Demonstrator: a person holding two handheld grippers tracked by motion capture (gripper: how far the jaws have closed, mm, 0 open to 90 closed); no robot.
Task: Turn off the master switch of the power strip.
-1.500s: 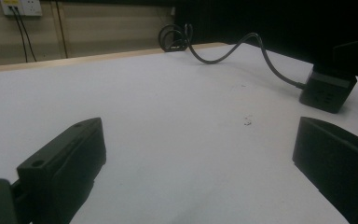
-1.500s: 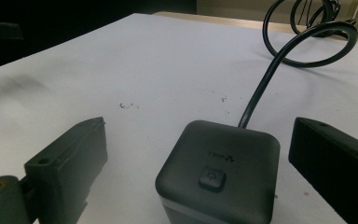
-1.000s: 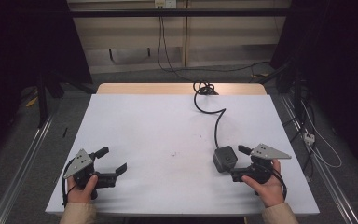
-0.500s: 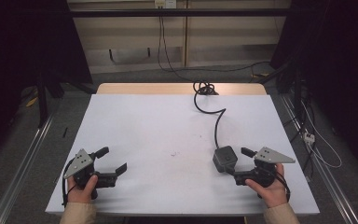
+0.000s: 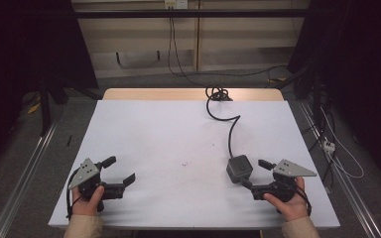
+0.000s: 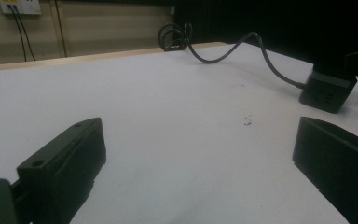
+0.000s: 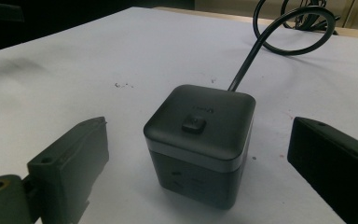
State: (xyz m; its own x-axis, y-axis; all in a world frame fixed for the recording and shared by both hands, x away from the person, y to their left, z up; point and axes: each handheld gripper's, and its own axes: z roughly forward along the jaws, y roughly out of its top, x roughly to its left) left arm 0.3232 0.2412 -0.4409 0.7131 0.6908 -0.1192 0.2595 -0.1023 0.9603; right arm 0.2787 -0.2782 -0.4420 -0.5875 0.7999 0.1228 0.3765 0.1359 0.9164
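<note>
A dark grey cube-shaped power block [image 5: 239, 168] with a button on top stands on the white table [image 5: 178, 134], right of centre. Its black cable [image 5: 229, 126] snakes to a coil at the far edge. My right gripper [image 5: 255, 173] is open, and the block [image 7: 200, 140] sits at the mouth of its spread fingers [image 7: 70, 158], apart from both. My left gripper [image 5: 119, 169] rests near the front left, open with nothing between its fingers [image 6: 65, 158]. In the left gripper view the block [image 6: 327, 88] lies far off to the right.
The coiled cable [image 5: 218, 93] lies on the wooden strip at the table's far edge. Wall sockets [image 5: 176, 4] and hanging leads are behind the table. Metal rails [image 5: 25, 173] run along both sides of it. A few small dark specks [image 5: 183, 163] mark the table's middle.
My right gripper has drawn back slightly to the right, away from the block. The left gripper and the block have not moved.
</note>
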